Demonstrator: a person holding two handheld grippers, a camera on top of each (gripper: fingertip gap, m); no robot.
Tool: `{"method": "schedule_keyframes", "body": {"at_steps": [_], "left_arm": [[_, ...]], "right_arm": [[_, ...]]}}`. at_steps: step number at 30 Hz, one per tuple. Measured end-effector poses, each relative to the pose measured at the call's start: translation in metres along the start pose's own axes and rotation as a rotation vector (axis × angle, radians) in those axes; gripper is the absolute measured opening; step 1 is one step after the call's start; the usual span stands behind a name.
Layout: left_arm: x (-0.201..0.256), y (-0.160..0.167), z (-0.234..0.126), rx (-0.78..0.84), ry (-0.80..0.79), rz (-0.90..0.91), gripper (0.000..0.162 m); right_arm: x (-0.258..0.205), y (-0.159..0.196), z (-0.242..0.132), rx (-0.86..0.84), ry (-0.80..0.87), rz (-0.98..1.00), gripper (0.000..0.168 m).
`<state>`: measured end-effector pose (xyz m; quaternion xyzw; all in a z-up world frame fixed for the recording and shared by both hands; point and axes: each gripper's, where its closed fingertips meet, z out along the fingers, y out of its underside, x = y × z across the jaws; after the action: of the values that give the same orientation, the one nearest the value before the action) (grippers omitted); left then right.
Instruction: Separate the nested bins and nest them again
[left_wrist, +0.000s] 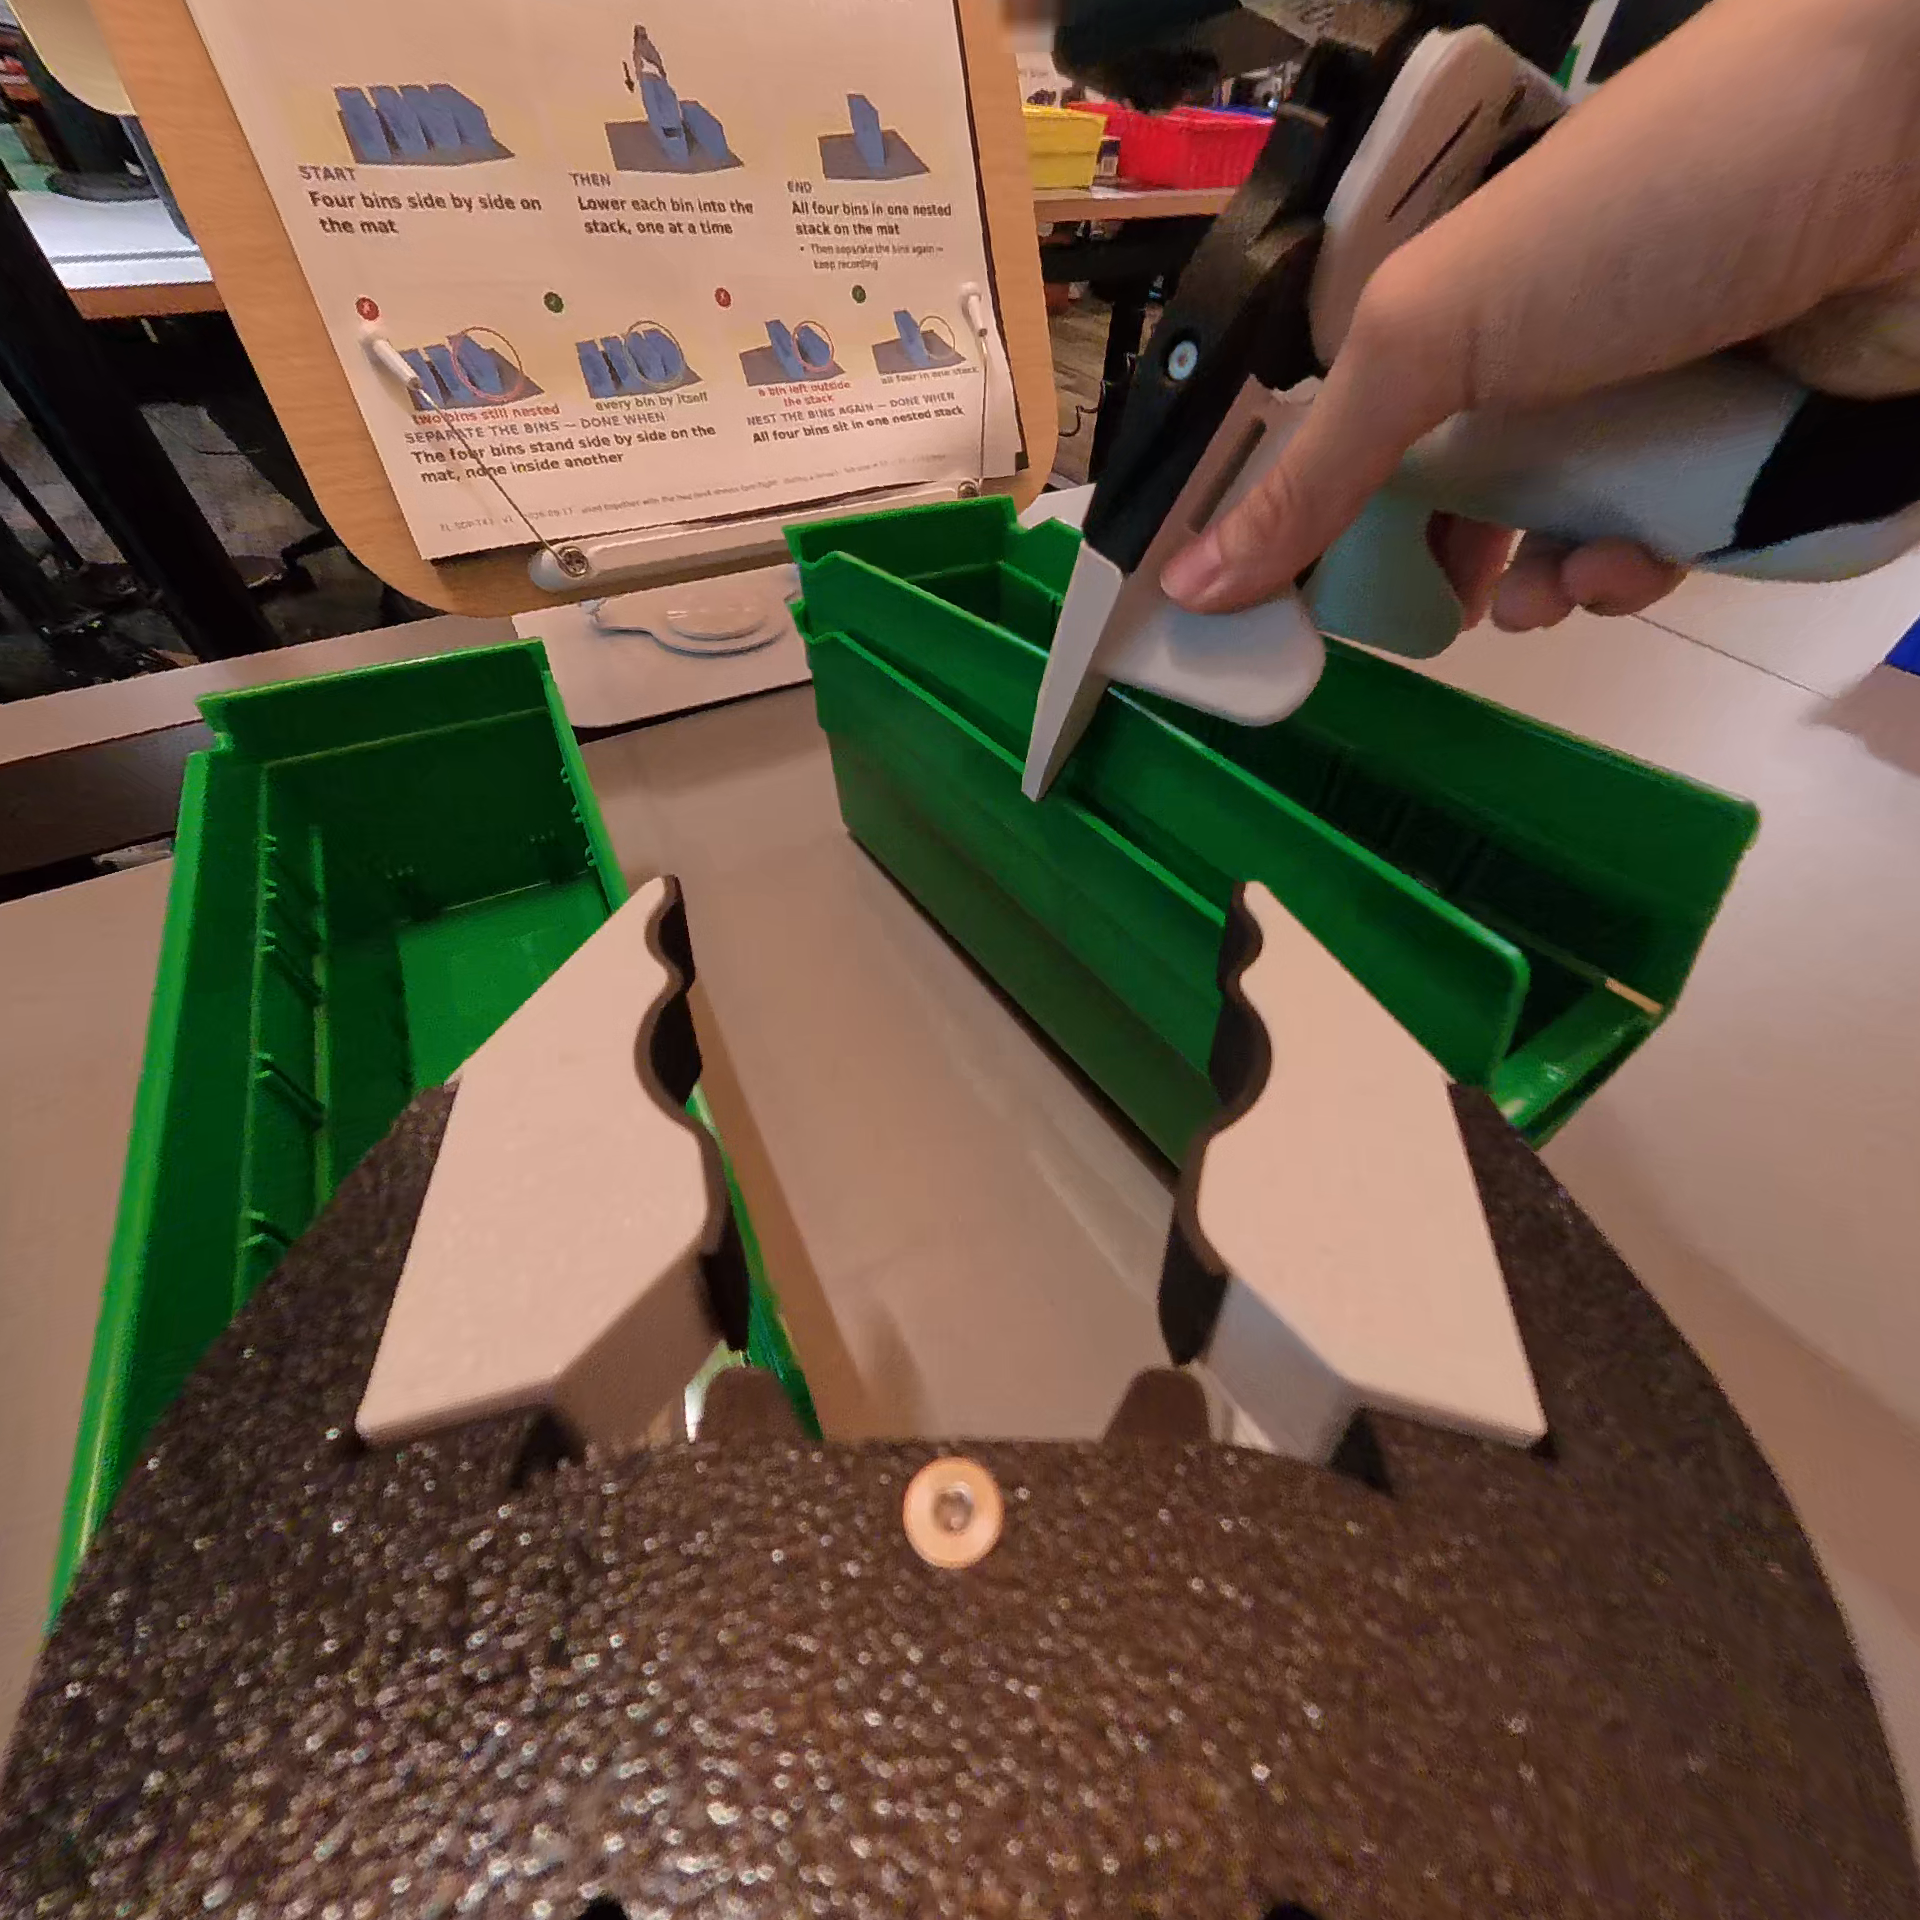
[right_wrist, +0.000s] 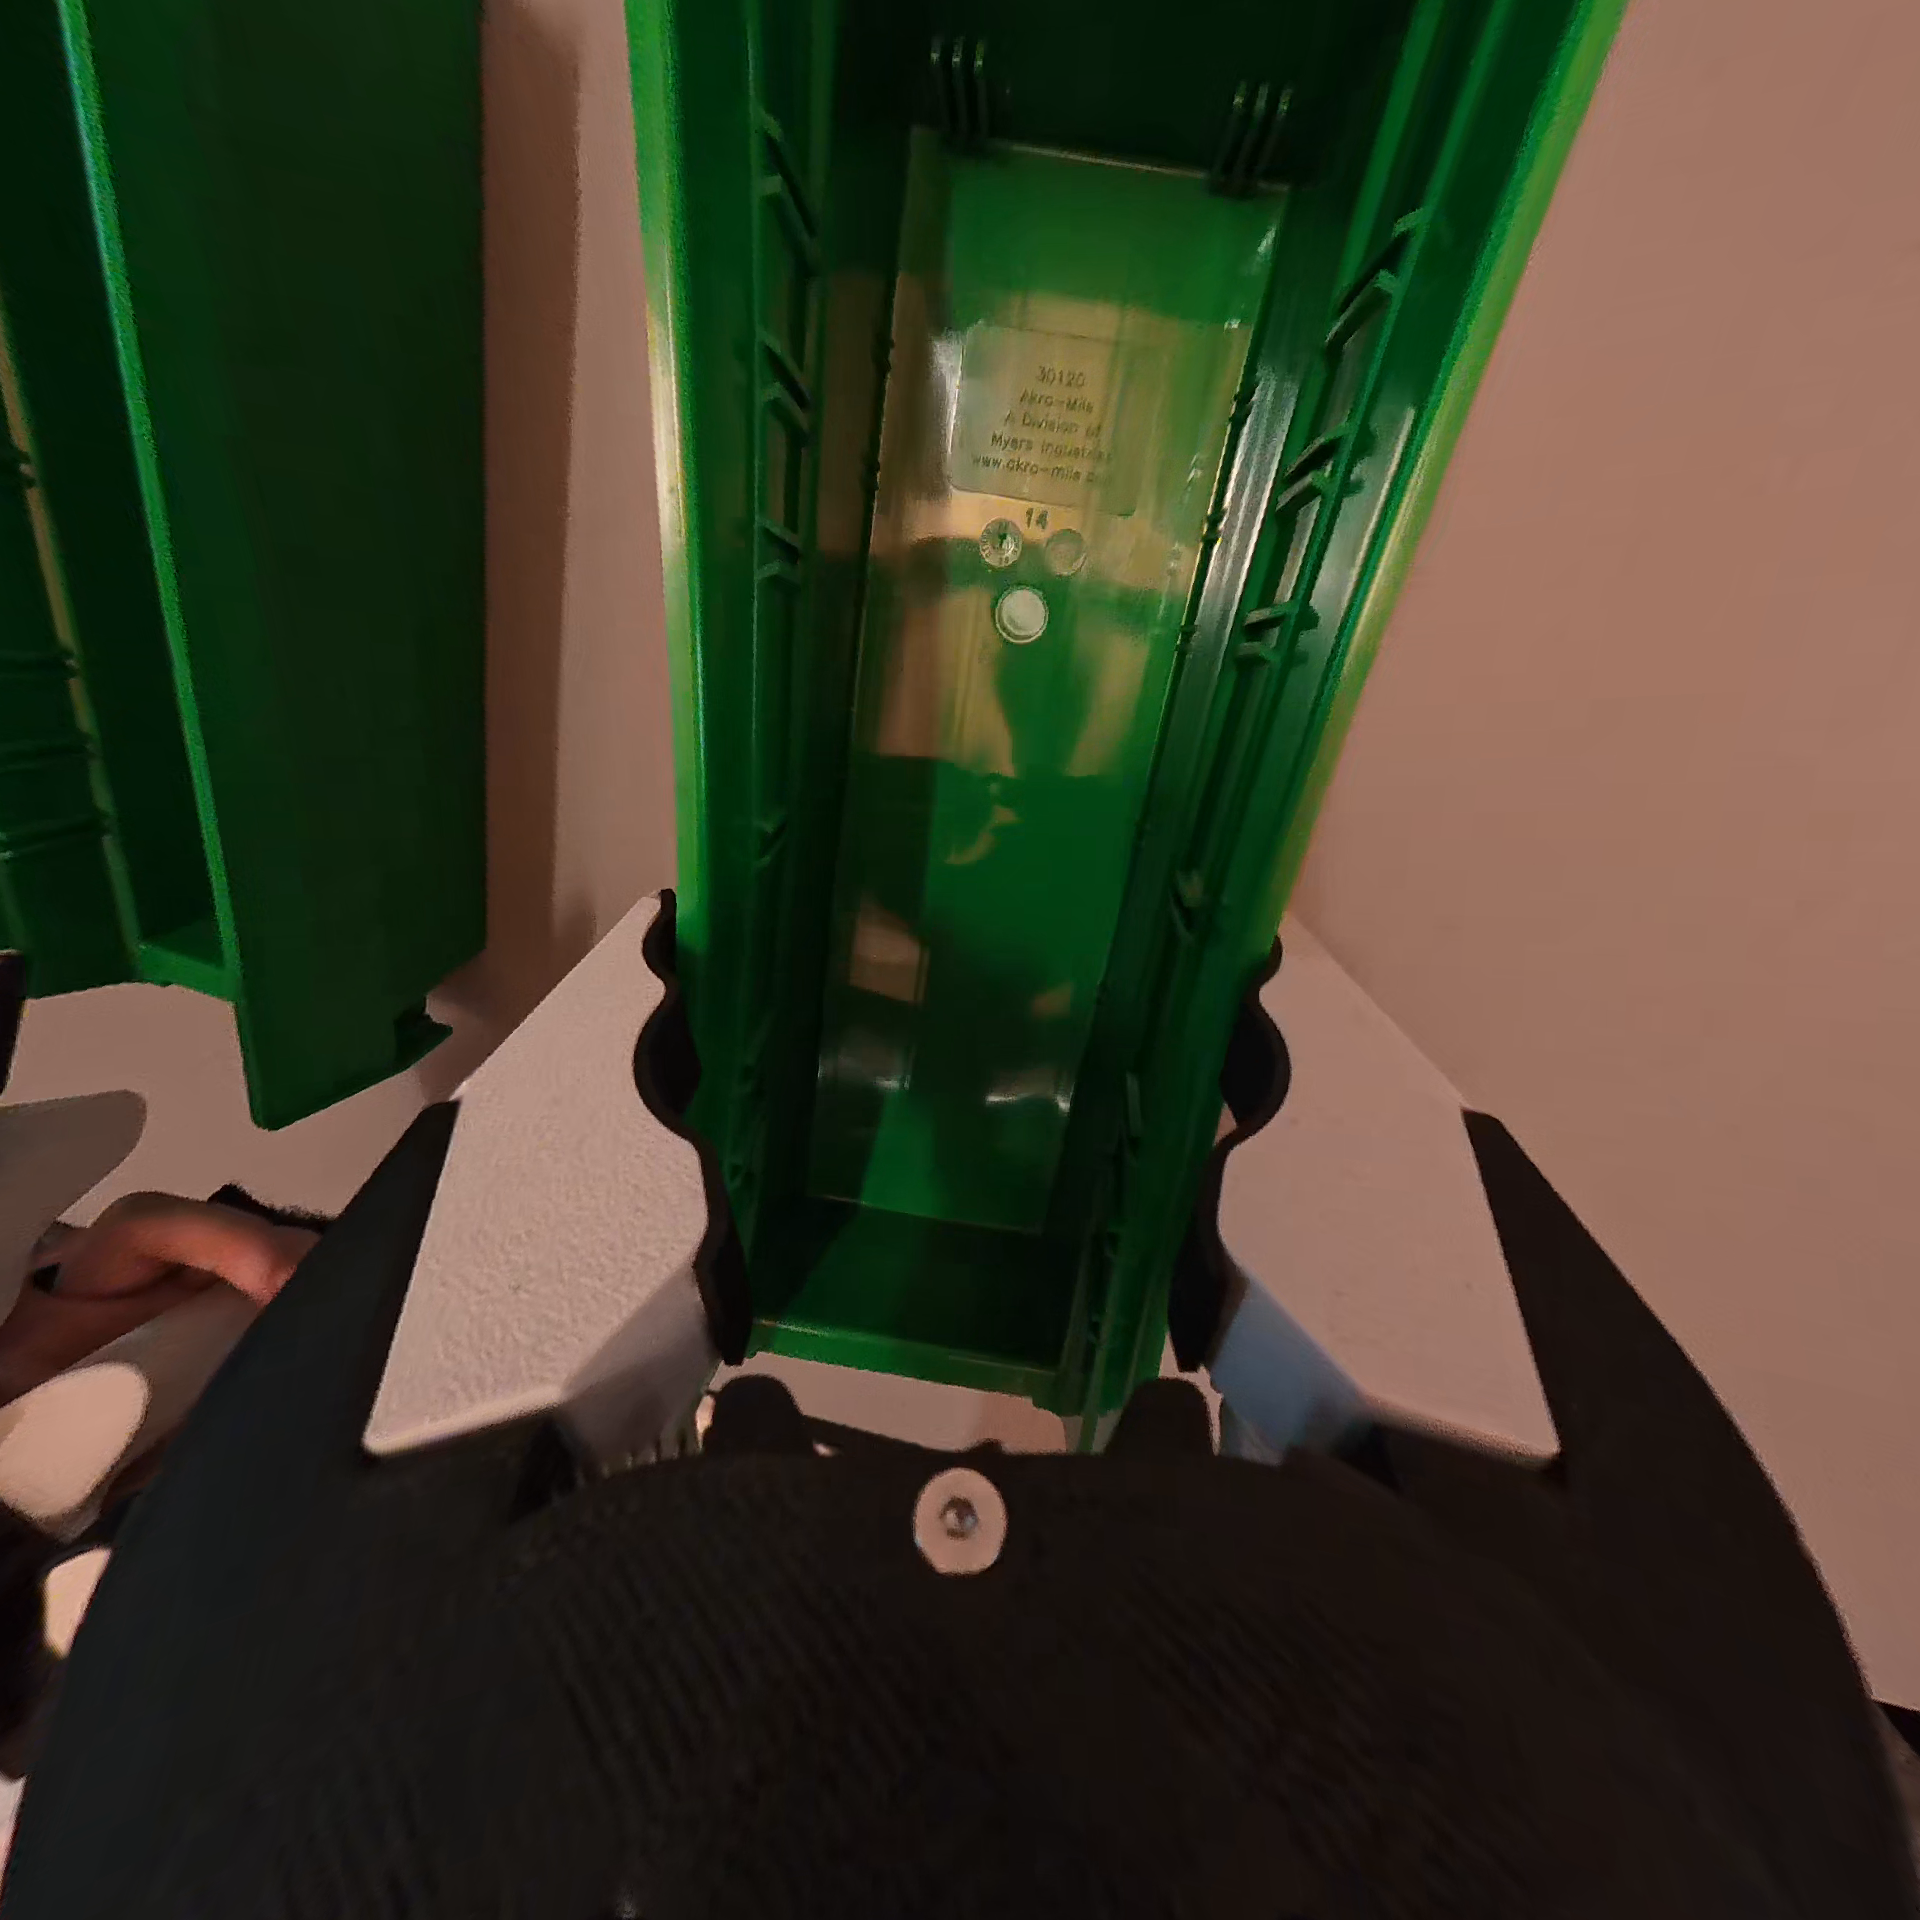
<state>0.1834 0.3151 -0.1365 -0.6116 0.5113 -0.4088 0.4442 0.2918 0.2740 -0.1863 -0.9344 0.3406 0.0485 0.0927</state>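
Observation:
A single green bin (left_wrist: 364, 935) stands on the beige table (left_wrist: 935, 1195) at the left. A stack of nested green bins (left_wrist: 1143, 852) stands at the right. My left gripper (left_wrist: 951, 1039) is open and empty, low over the table in the gap between the two. My right gripper (left_wrist: 1132, 717), held by a hand, reaches down onto the stack. In the right wrist view my right gripper (right_wrist: 966, 1091) is wide open, with a finger on each side of the stack's top bin (right_wrist: 1039, 675) and the pads close against its outer walls. The single bin (right_wrist: 312, 520) shows at the left.
A wooden stand holding a printed instruction sheet (left_wrist: 623, 260) stands behind the bins, its white base (left_wrist: 675, 634) between them. Yellow (left_wrist: 1060, 145) and red (left_wrist: 1184, 140) bins sit on a far table. A hand on the left gripper (right_wrist: 156, 1278) shows at lower left.

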Motion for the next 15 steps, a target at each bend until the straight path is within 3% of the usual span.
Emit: {"method": "schedule_keyframes", "body": {"at_steps": [15], "left_arm": [[0.008,-0.001,0.001,-0.005,0.015,0.009,0.099]], "right_arm": [[0.017,-0.007,-0.022,0.082,0.023,-0.009,0.1]]}}
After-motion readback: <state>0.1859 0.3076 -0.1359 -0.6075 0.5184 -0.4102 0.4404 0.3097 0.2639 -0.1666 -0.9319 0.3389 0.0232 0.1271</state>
